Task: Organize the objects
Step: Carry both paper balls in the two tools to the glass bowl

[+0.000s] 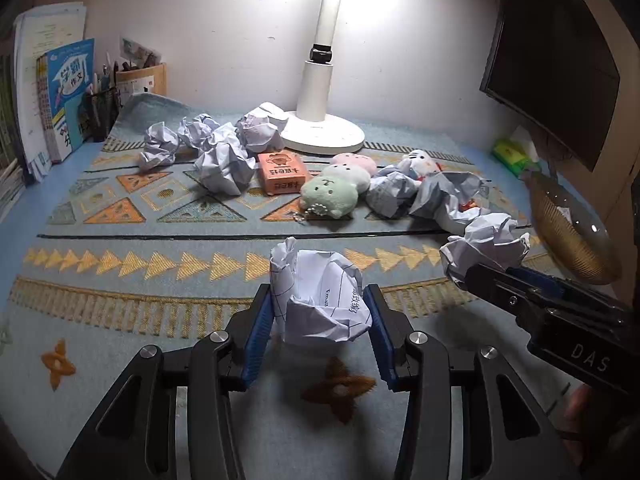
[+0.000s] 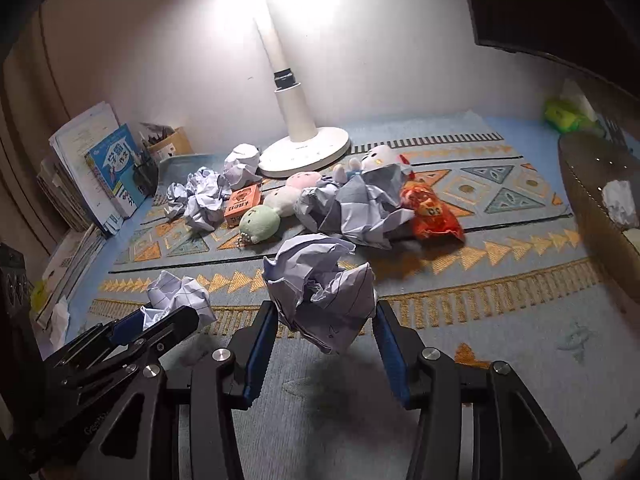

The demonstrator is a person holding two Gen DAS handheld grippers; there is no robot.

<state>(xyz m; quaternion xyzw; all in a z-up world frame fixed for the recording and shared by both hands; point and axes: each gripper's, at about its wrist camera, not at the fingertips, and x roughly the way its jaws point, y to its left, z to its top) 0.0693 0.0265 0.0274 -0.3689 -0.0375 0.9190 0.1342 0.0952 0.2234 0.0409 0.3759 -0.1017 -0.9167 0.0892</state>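
Observation:
My left gripper point(image 1: 318, 296) is shut on a crumpled printed paper ball point(image 1: 320, 300), held just above the patterned mat point(image 1: 120, 280). In the right wrist view my right gripper point(image 2: 326, 308) is shut on a larger crumpled lined paper ball point(image 2: 320, 284), which is lifted, with its shadow on the mat below. Each gripper shows in the other's view: the right gripper point(image 1: 468, 276) with its ball point(image 1: 486, 244), and the left gripper point(image 2: 172, 316) with its ball point(image 2: 180, 296). Several more paper balls point(image 1: 224, 164) lie at the back of the mat.
An orange box point(image 1: 282, 174), a three-part plush keychain point(image 1: 332, 192), a white cat plush point(image 1: 420, 160) and a red snack packet point(image 2: 430, 212) lie mid-mat. A white lamp base point(image 1: 324, 136) stands behind them. A gold mesh basket point(image 2: 592, 208) is at right, books point(image 1: 64, 96) at left, a monitor point(image 1: 552, 72) at upper right.

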